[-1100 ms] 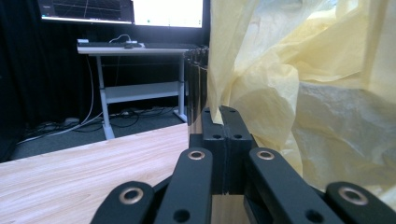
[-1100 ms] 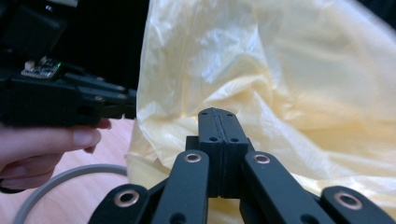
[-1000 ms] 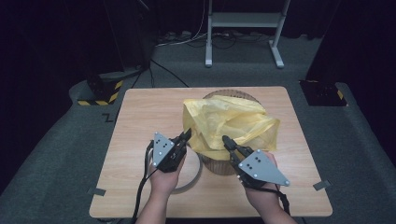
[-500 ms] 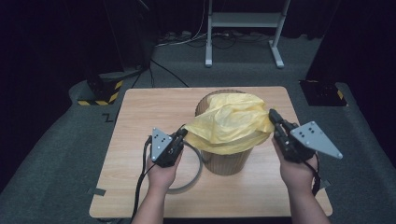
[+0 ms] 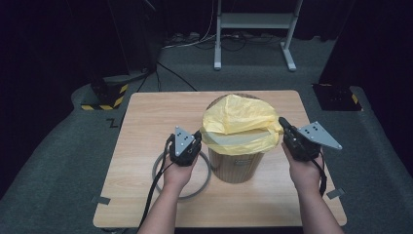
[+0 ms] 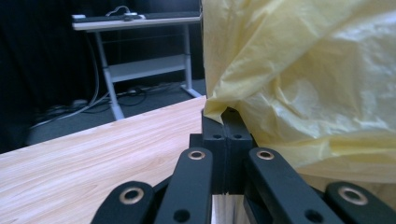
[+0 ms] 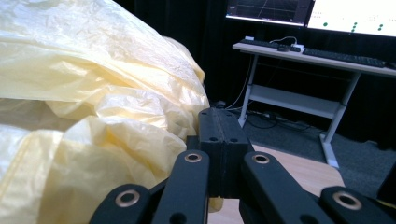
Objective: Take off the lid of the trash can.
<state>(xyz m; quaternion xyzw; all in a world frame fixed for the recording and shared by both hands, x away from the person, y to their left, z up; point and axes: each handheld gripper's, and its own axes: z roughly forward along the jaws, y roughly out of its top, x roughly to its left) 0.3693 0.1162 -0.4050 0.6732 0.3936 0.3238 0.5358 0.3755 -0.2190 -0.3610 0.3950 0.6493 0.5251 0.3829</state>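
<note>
A yellow plastic bag [image 5: 238, 122] is stretched over the mouth of a round wooden bin [image 5: 236, 168] at the middle of the table. My left gripper [image 5: 198, 135] is at the bin's left rim, shut on the bag's edge. In the left gripper view the jaws [image 6: 227, 112] meet with the bag [image 6: 303, 84] pinched at their tips. My right gripper [image 5: 281, 120] is at the bin's right rim, also shut on the bag's edge. In the right gripper view the shut jaws [image 7: 218, 112] press against the bag [image 7: 84, 93], which bulges to their left.
A grey ring [image 5: 209, 173] lies flat on the wooden table [image 5: 146, 122], left of the bin and under my left hand. Beyond the table are a dark carpet, cables and a white desk frame [image 5: 253, 22].
My right gripper has swung from the bin's front to its right side, pulling the bag flat across the mouth and down over the rim. The left gripper has barely moved.
</note>
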